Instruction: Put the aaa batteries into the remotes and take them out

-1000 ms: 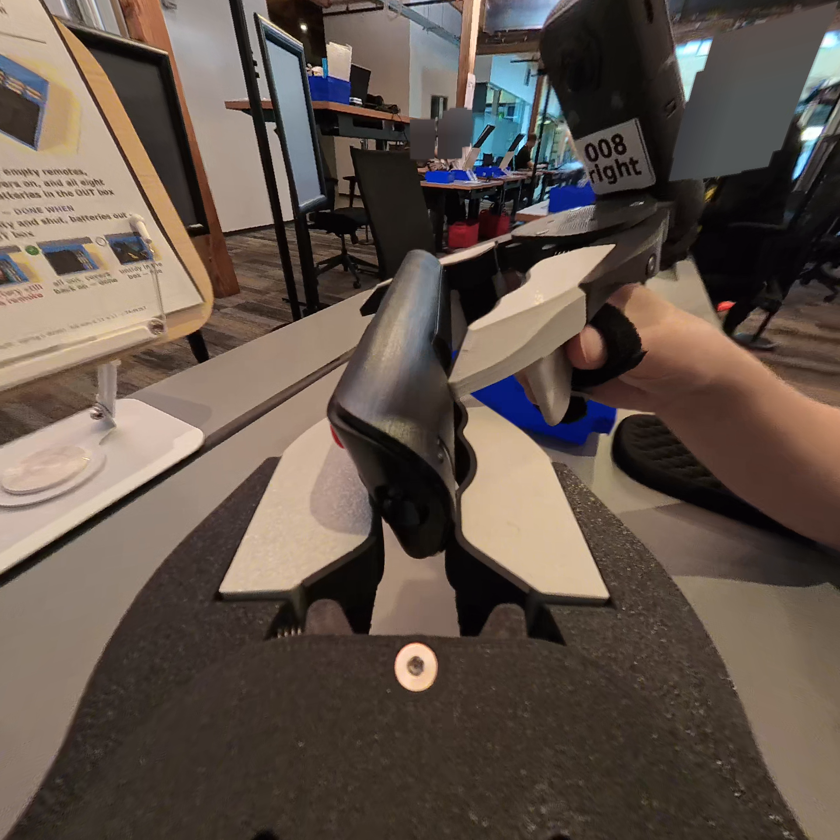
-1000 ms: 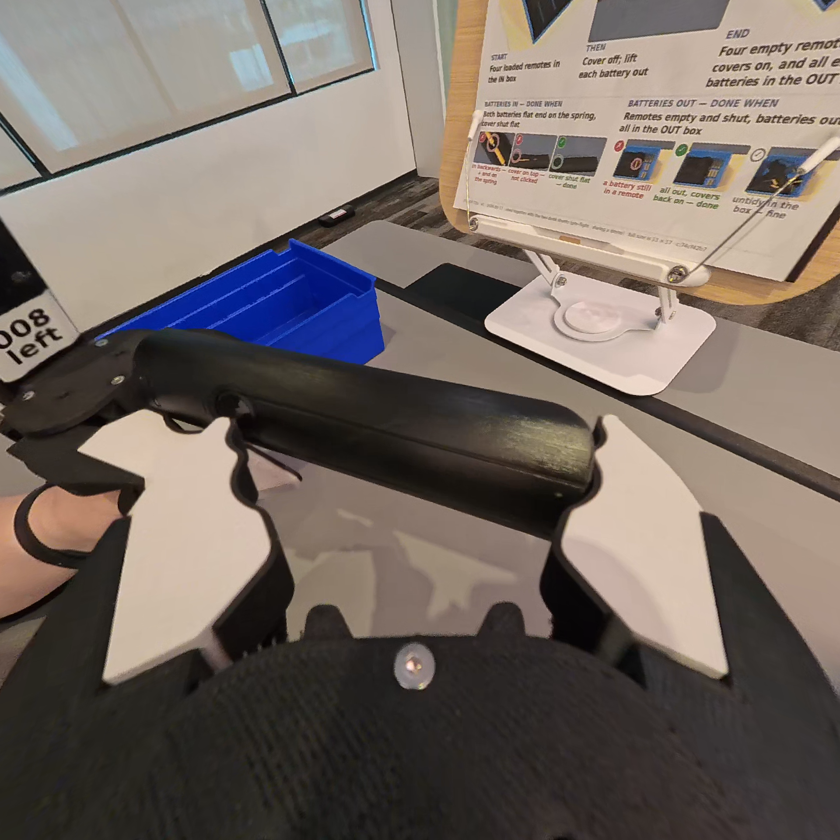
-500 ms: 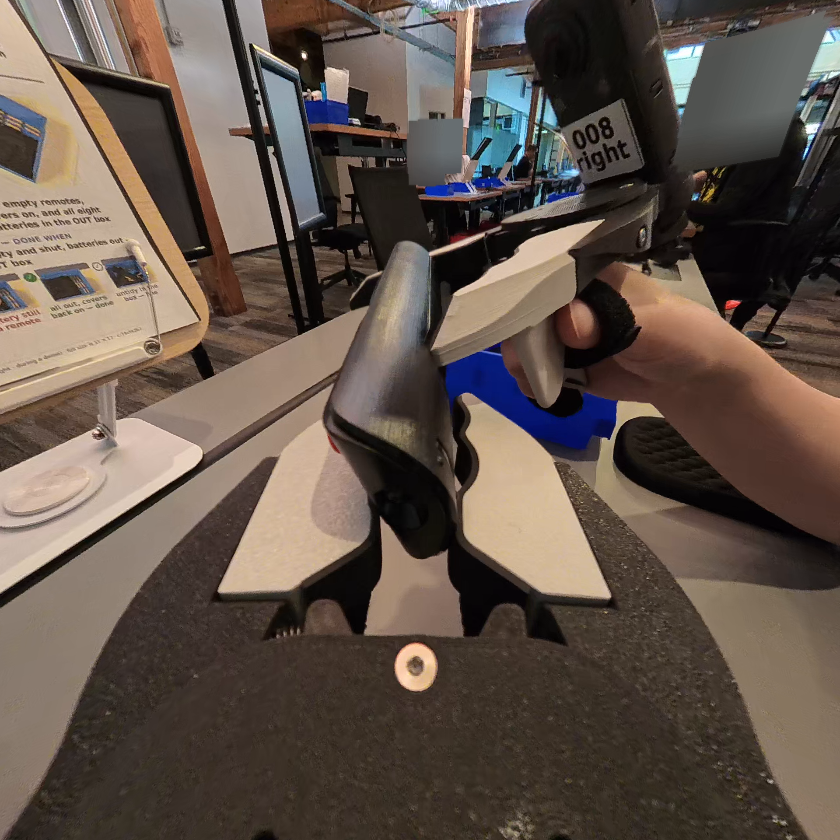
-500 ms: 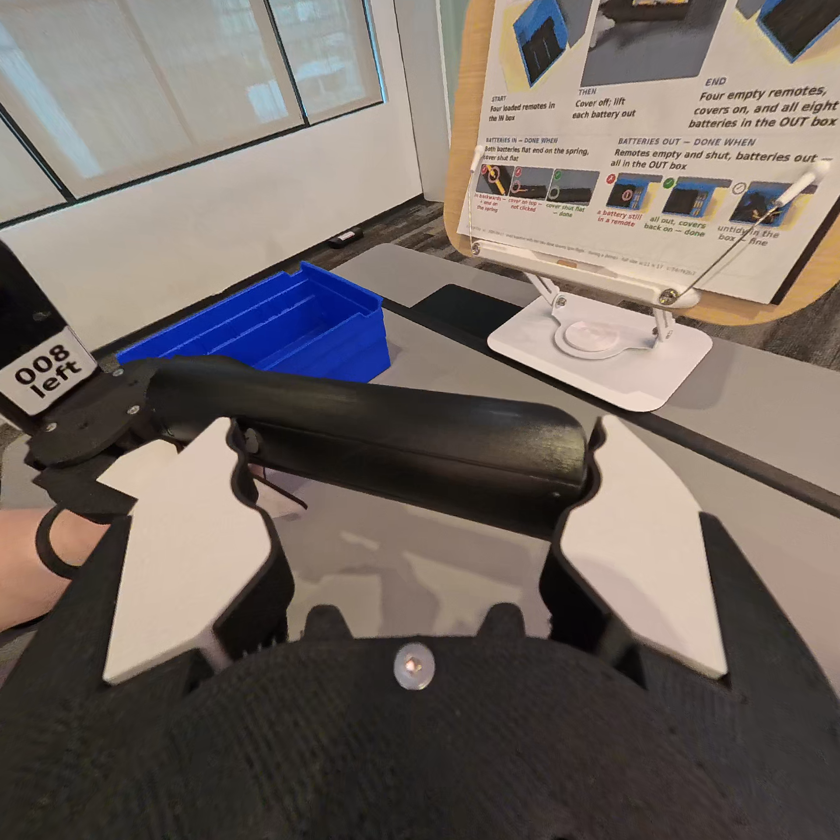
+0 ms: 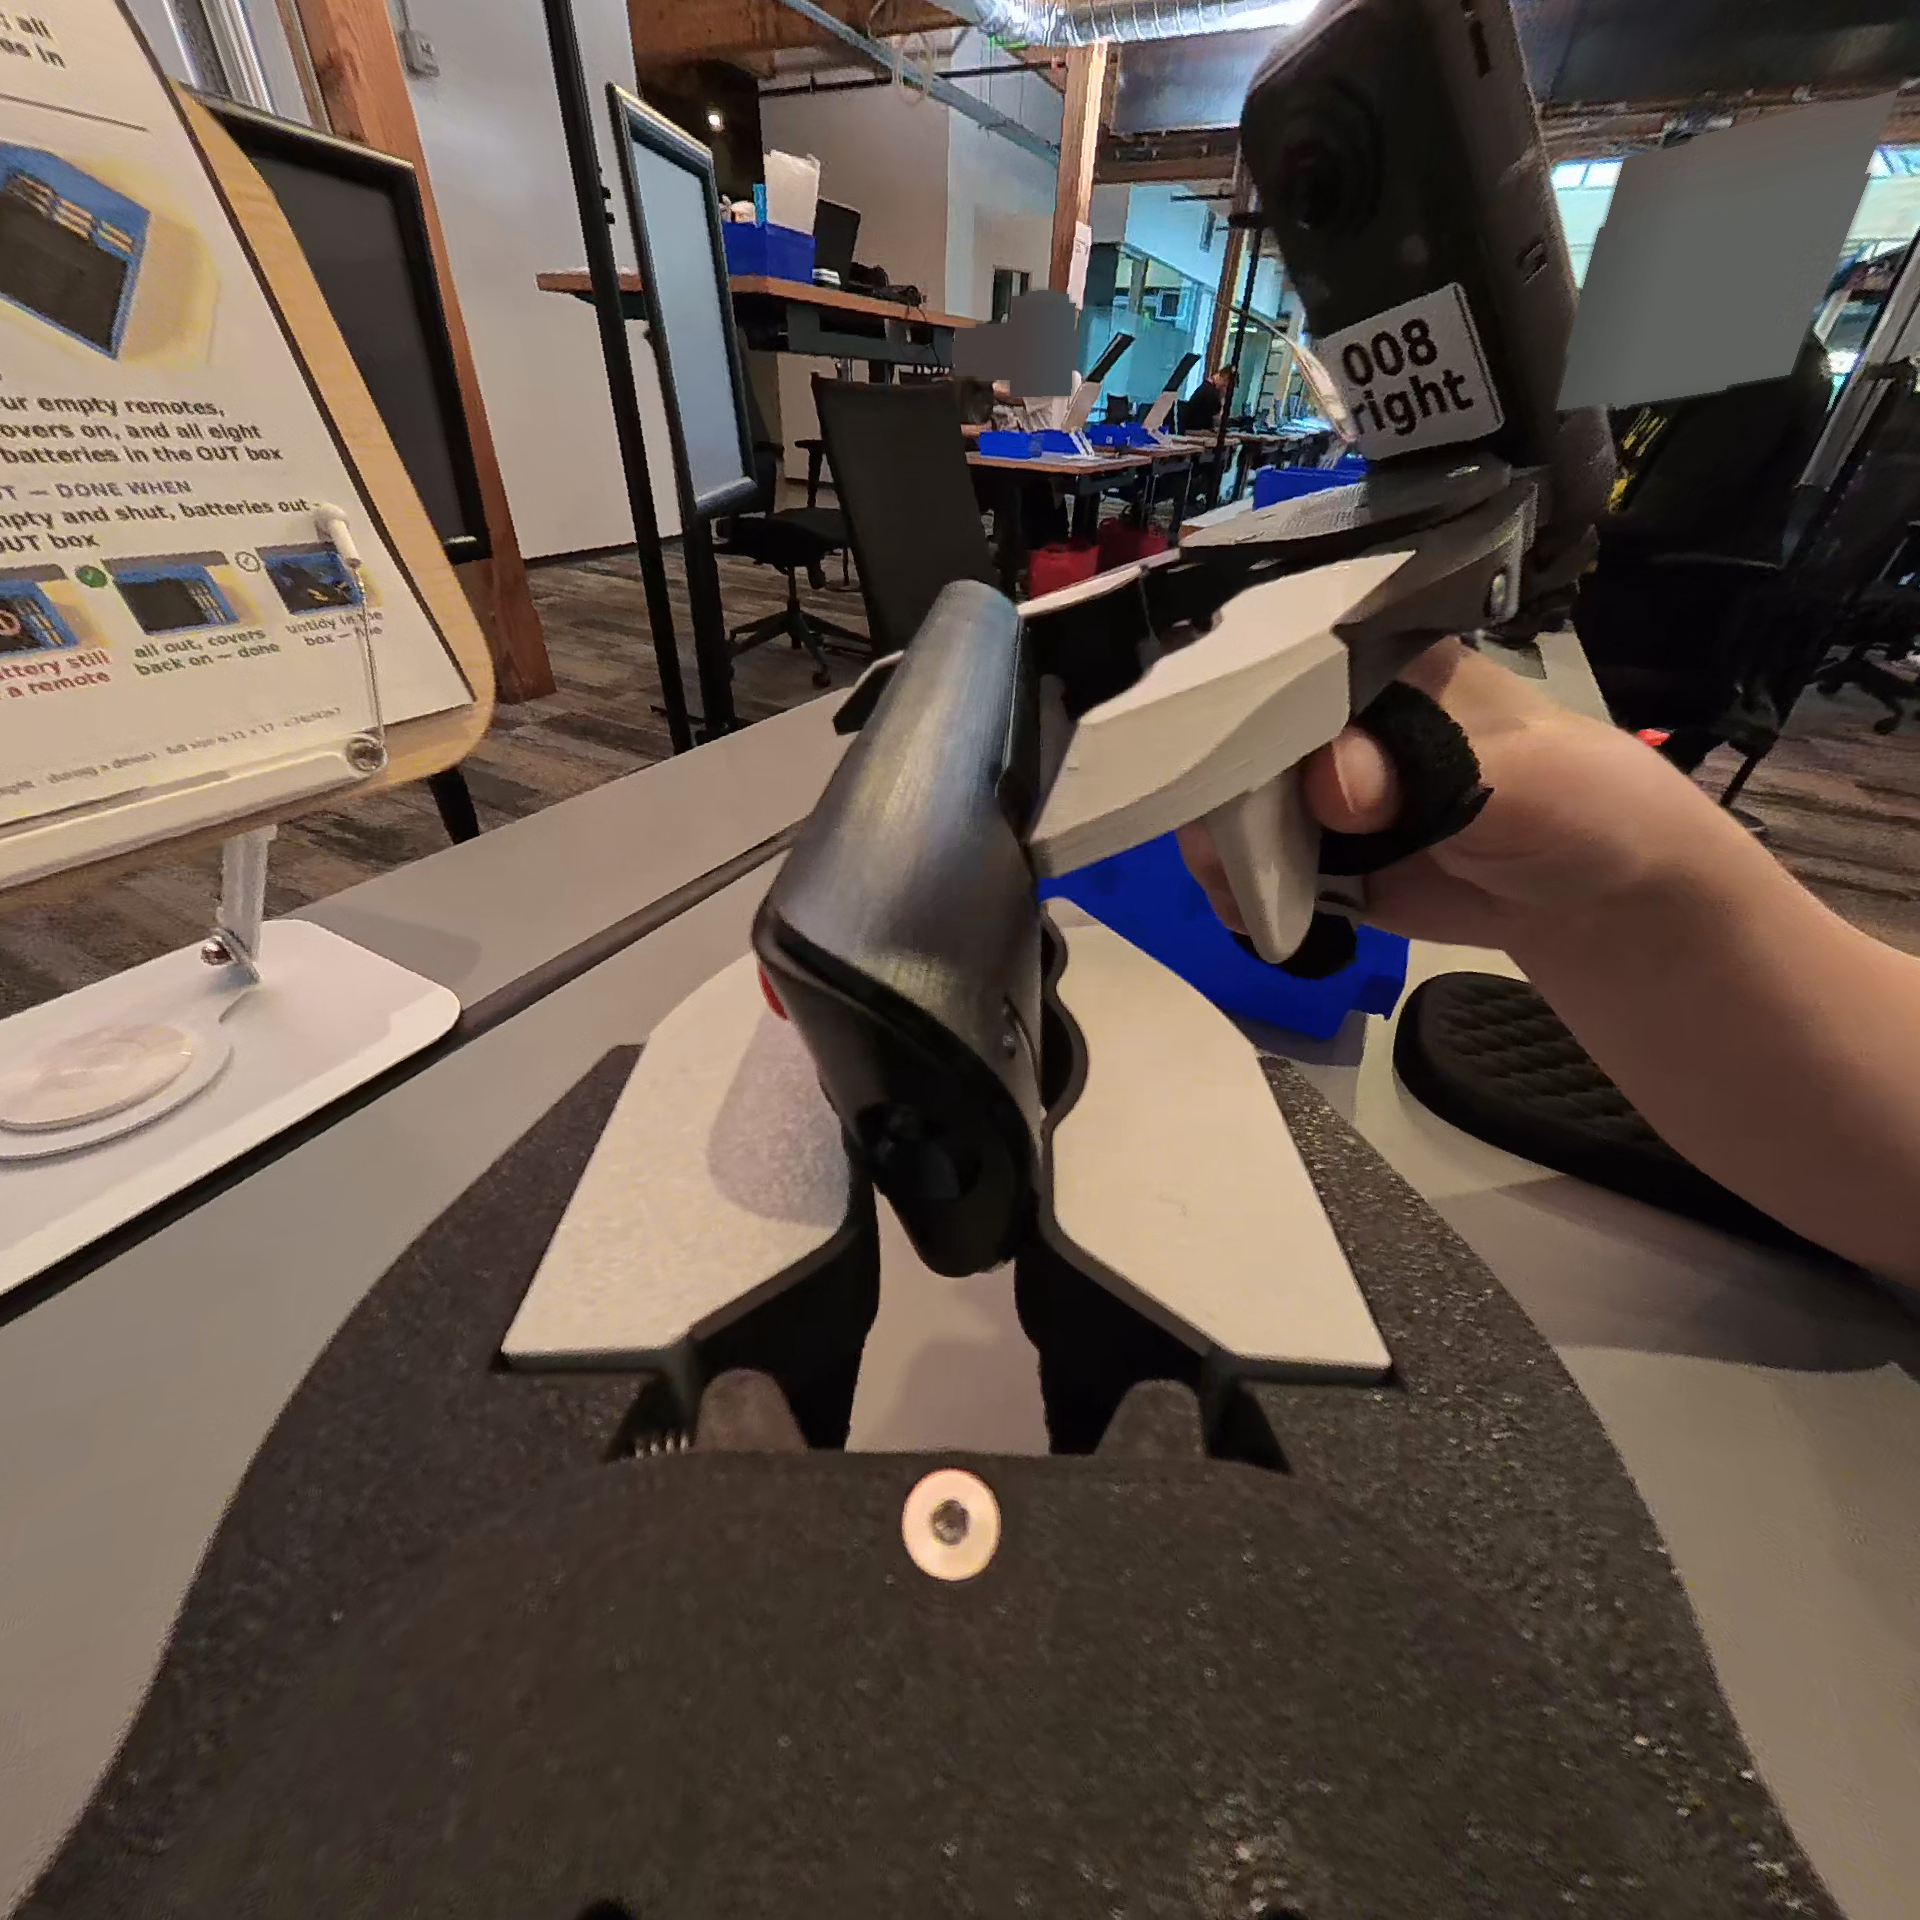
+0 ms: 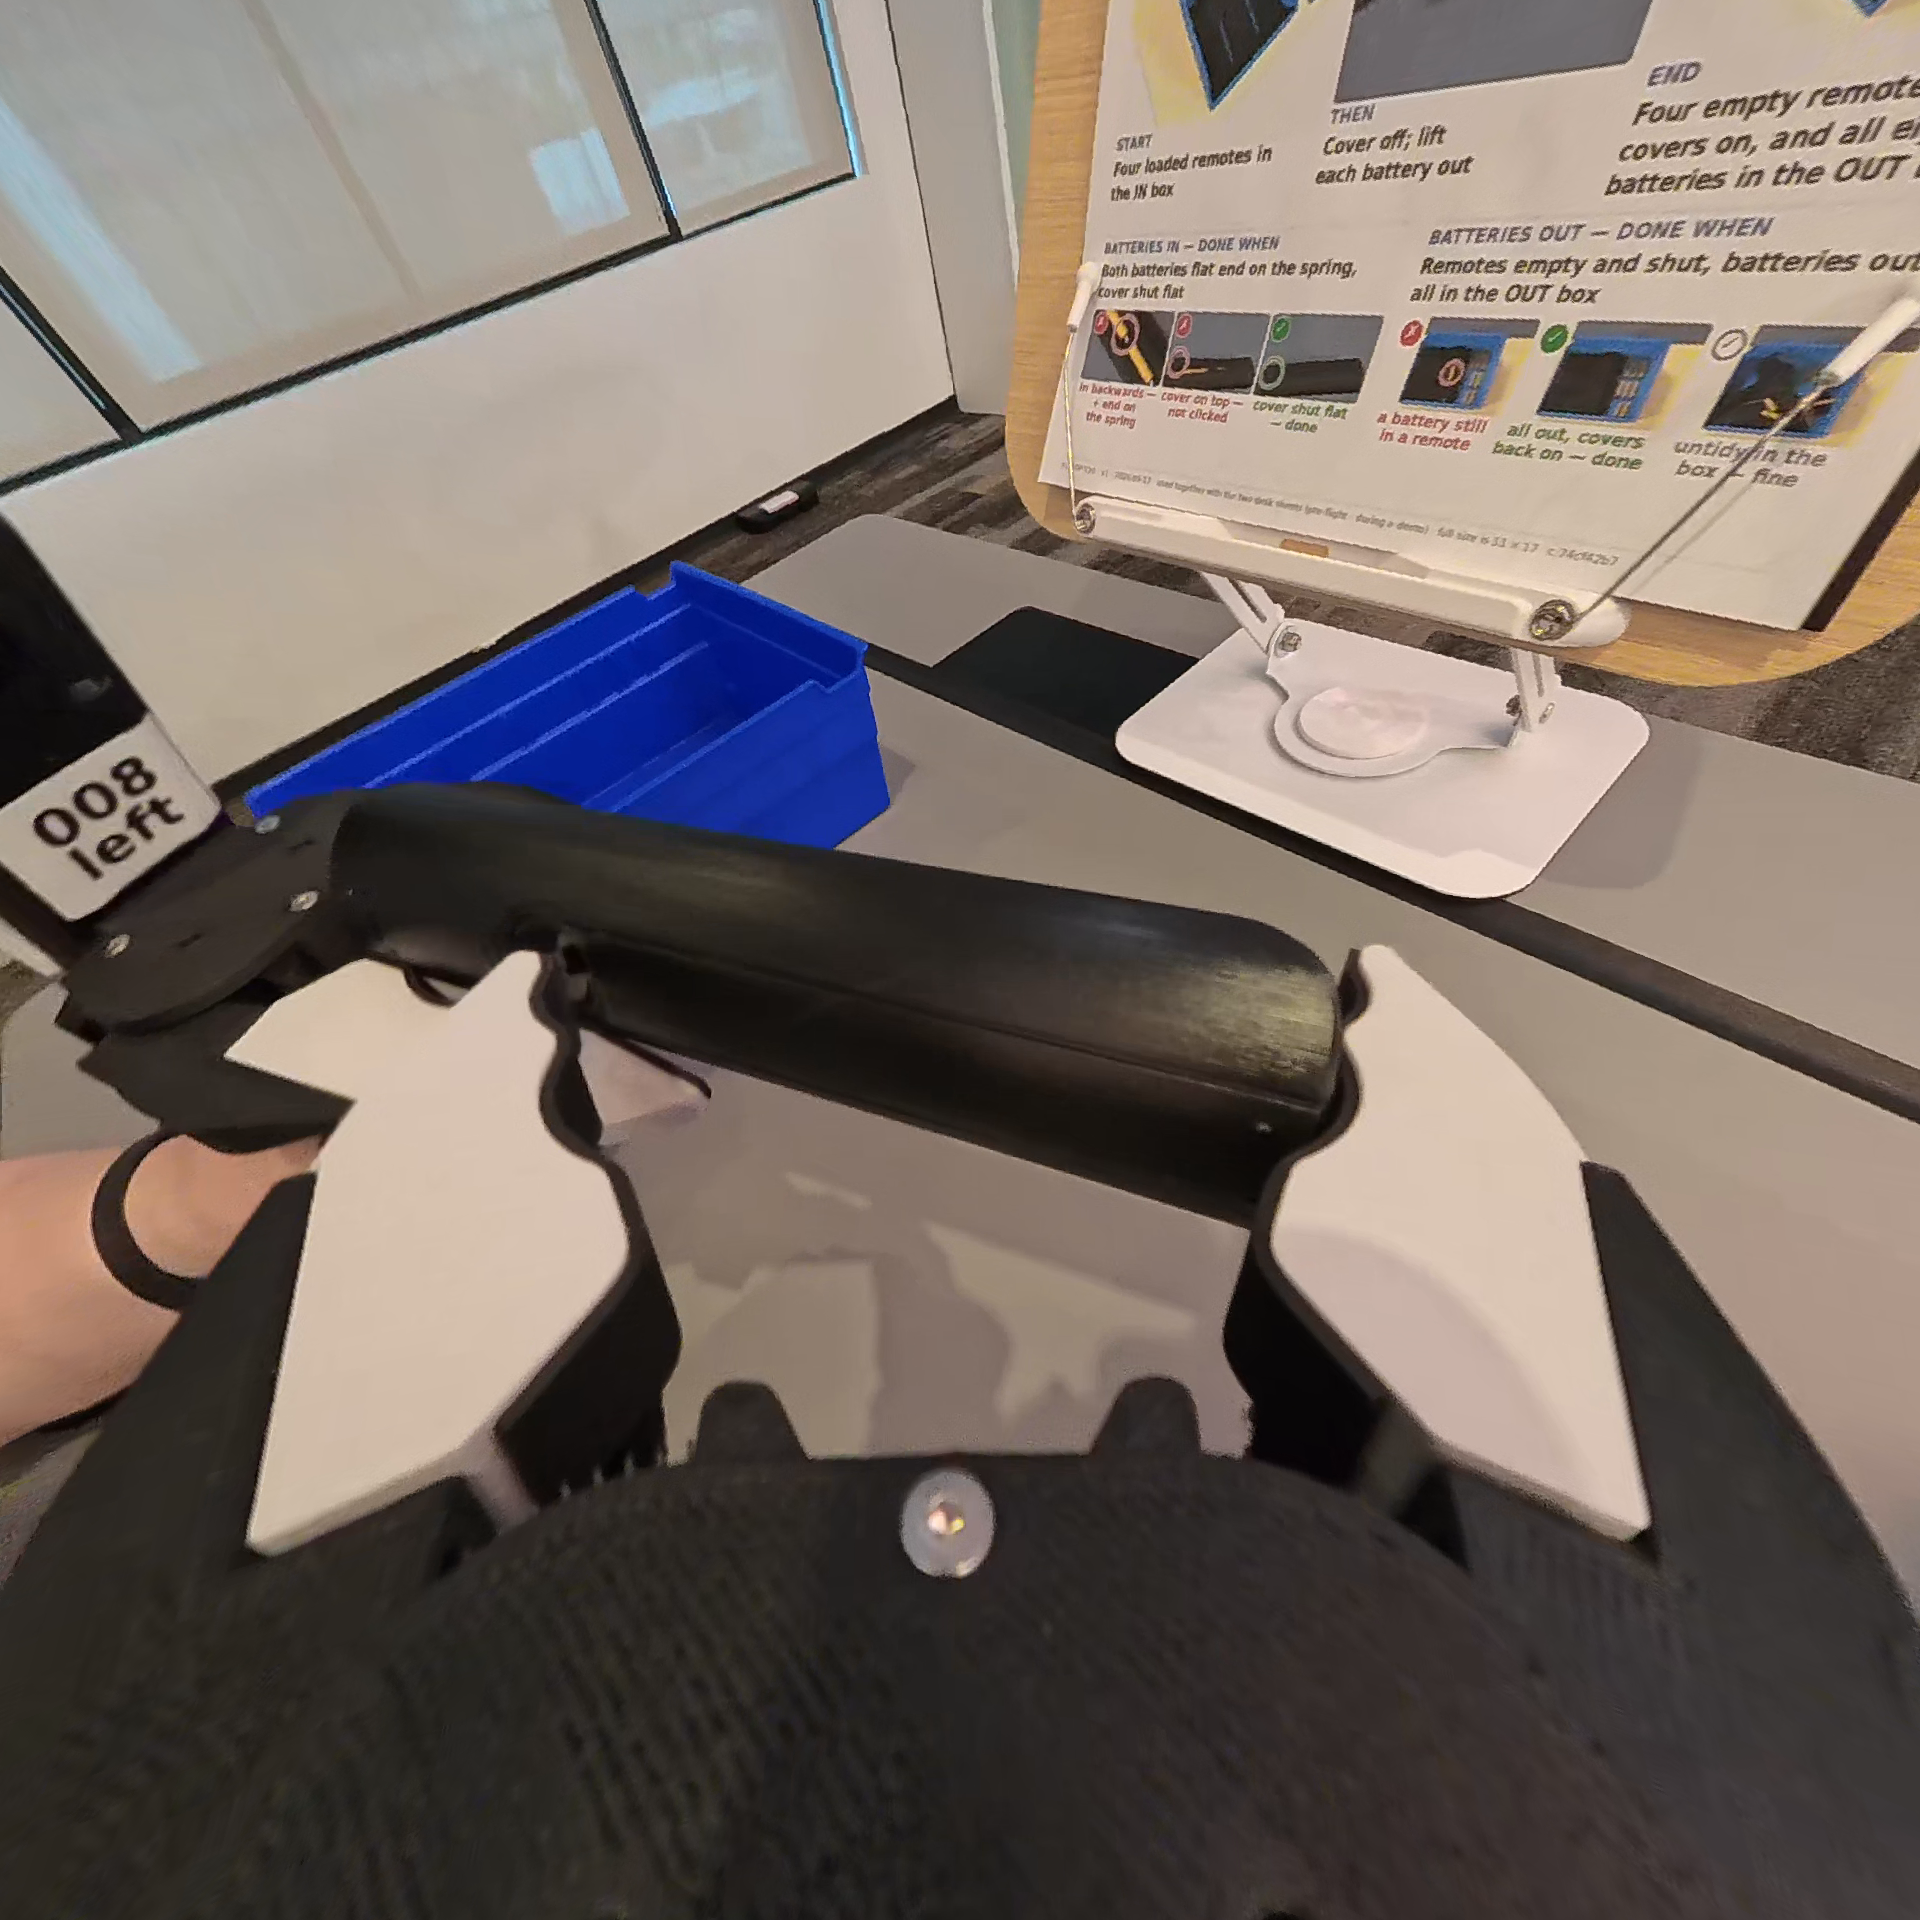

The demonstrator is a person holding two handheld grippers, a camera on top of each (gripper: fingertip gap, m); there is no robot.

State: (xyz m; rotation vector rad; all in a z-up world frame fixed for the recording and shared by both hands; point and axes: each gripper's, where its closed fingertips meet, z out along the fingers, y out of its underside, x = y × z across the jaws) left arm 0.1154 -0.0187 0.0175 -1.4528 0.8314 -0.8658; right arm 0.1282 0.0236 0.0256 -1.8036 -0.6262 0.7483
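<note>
Two grippers, left gripper (image 5: 940, 1049) and right gripper (image 6: 935, 1070), clamp one remote (image 6: 883, 987) between them; cover shut, no batteries visible, progress indeterminate.

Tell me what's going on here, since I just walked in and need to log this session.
A person holds one black remote above the grey table with two handheld claws. The left claw is shut on one end of it. The right claw spans the remote's length, one finger at its far end, the other near the left claw. No batteries are visible, and I cannot tell whether the cover is on. A blue bin and an instruction board stand behind.
</note>
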